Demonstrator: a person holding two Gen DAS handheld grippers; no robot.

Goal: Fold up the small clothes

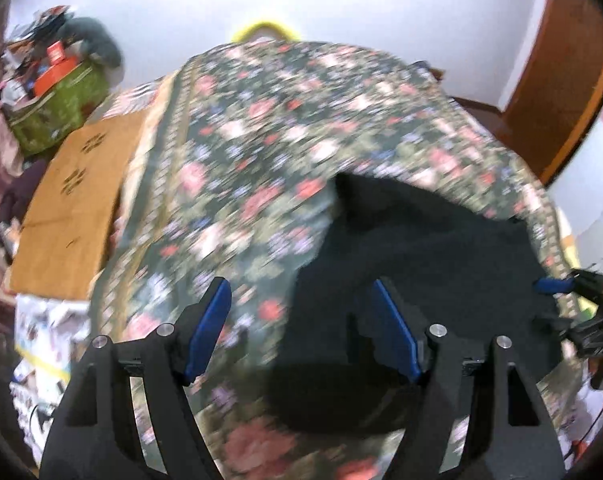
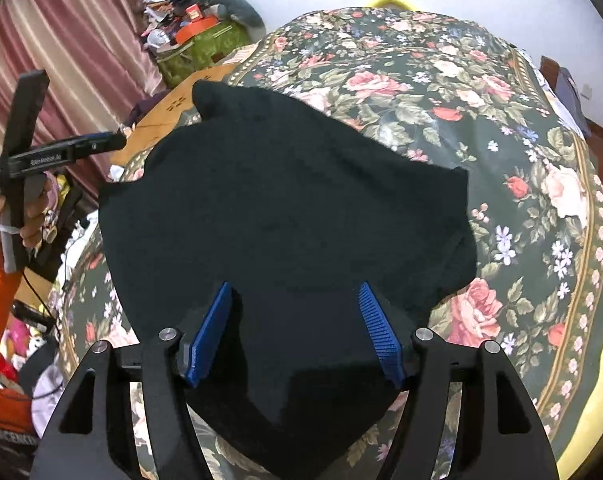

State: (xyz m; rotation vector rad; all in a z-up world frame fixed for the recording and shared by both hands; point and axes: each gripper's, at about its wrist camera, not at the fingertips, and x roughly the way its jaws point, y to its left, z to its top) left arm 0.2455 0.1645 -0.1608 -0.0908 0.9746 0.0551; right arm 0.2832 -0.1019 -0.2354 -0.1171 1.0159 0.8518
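Observation:
A black garment lies spread on the floral bedspread. In the left wrist view it shows low and right, and that view is blurred. My left gripper is open and empty above the cloth's left side, its right finger over the black fabric. My right gripper is open, its blue pads standing either side of the garment's near edge, gripping nothing. The left gripper also shows at the left edge of the right wrist view, held up in a hand. The right gripper's blue tip shows at the right edge of the left wrist view.
A flattened brown cardboard sheet lies left of the bed. A green box piled with clutter stands beyond it by a pink curtain. A brown wooden door is at the right. A yellow object peeks over the bed's far edge.

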